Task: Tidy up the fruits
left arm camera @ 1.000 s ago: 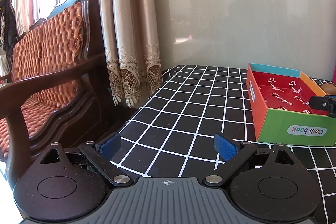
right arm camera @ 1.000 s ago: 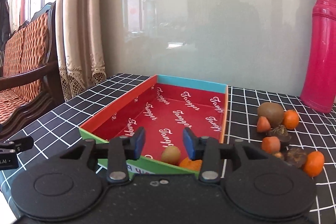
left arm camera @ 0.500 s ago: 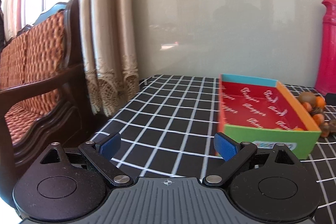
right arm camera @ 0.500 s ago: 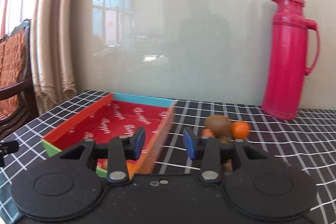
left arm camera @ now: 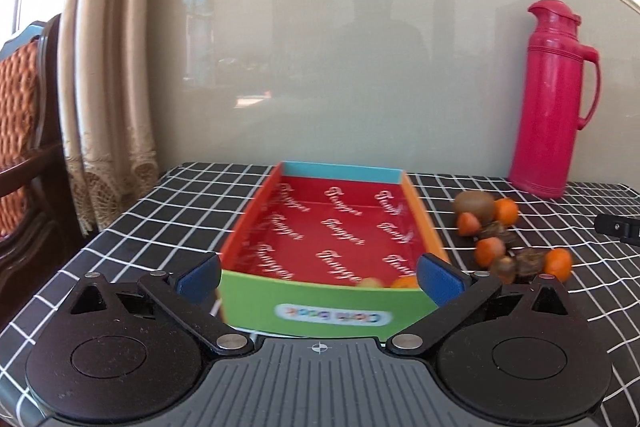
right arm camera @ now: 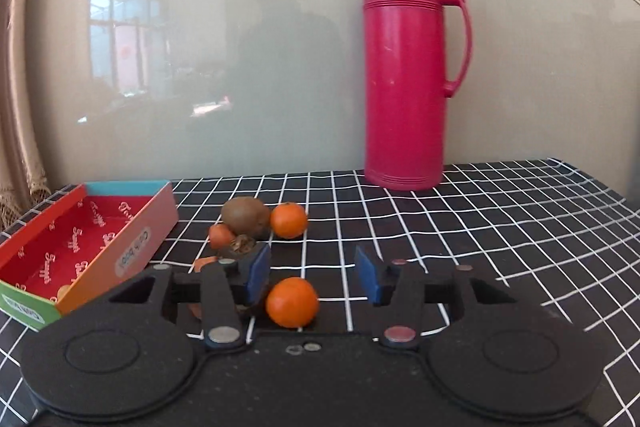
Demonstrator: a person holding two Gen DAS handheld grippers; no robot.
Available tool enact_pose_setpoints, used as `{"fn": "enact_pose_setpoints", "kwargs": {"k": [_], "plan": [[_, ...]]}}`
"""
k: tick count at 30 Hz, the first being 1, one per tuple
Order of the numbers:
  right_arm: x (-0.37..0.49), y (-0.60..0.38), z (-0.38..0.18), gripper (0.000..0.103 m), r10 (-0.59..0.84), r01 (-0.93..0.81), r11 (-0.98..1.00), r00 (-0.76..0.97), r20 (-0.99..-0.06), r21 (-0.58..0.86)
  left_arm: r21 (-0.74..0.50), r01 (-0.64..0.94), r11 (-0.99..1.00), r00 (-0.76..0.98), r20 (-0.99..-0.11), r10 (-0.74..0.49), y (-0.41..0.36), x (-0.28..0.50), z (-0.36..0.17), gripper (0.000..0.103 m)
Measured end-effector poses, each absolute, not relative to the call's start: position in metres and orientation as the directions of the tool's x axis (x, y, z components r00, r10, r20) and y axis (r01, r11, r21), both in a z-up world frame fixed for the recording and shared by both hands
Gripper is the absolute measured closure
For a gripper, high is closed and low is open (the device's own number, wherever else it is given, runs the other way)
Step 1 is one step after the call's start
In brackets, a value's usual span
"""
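A shallow box (left arm camera: 320,301) with a red inside, green front and orange sides lies on the checked table; it also shows in the right wrist view (right arm camera: 132,247). A small kiwi (left arm camera: 369,282) and an orange fruit (left arm camera: 403,282) lie in its near end. Loose fruits lie to its right: a kiwi (right arm camera: 245,215), tangerines (right arm camera: 289,219), dark brown fruits (left arm camera: 530,259). My left gripper (left arm camera: 319,273) is open and empty, its fingers either side of the box's front. My right gripper (right arm camera: 313,275) is open above a tangerine (right arm camera: 292,302), which lies between the fingers, untouched.
A tall pink thermos (right arm camera: 408,67) stands at the back of the table by the wall. A curtain (left arm camera: 108,67) and a wooden chair (left arm camera: 24,131) are off the table's left edge. The black-and-white checked cloth (right arm camera: 500,219) stretches to the right.
Both grippers swung right. The left now faces the box head-on. The right left the box, moved over the loose fruits and opened wider around a tangerine.
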State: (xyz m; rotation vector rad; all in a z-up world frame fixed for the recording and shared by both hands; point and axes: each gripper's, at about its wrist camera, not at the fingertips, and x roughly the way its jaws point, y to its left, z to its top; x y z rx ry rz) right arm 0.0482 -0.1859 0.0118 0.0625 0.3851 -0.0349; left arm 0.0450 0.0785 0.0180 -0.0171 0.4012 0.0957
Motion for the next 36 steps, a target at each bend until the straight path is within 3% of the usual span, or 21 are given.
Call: {"fn": "enact_pose_setpoints", "kwargs": {"k": [8,16,22,33,34,36], "plan": [[0.040,-0.219,0.009,0.053,-0.077,0.097,0.995,0.922,-0.379,0.034,0.052,0.009,0.999,0.933,-0.360,0.010,0.027,0.046,0.014,0.000],[0.028,-0.251,0.008,0.052,-0.125,0.147,0.989,0.916,-0.381,0.030,-0.031,0.096,0.995,0.941,-0.323,-0.101,-0.013,0.046,0.010,0.000],[0.019,-0.277,0.006,0.051,-0.167,0.196,0.980,0.908,-0.385,0.037,-0.092,0.178,0.980,0.909,-0.366,-0.200,-0.040,0.053,0.003,0.000],[0.012,-0.311,0.002,0.050,-0.224,0.264,0.963,0.892,-0.392,0.050,0.010,0.216,0.976,0.879,-0.438,-0.190,-0.087,0.064,-0.012,0.001],[0.013,-0.314,0.001,0.050,-0.229,0.270,0.961,0.890,-0.394,0.052,0.011,0.220,0.975,0.875,-0.443,-0.193,-0.090,0.065,-0.013,0.002],[0.015,-0.318,0.001,0.050,-0.236,0.280,0.959,0.886,-0.399,0.054,0.002,0.224,0.974,0.865,-0.460,-0.198,-0.095,0.069,-0.016,0.015]]}}
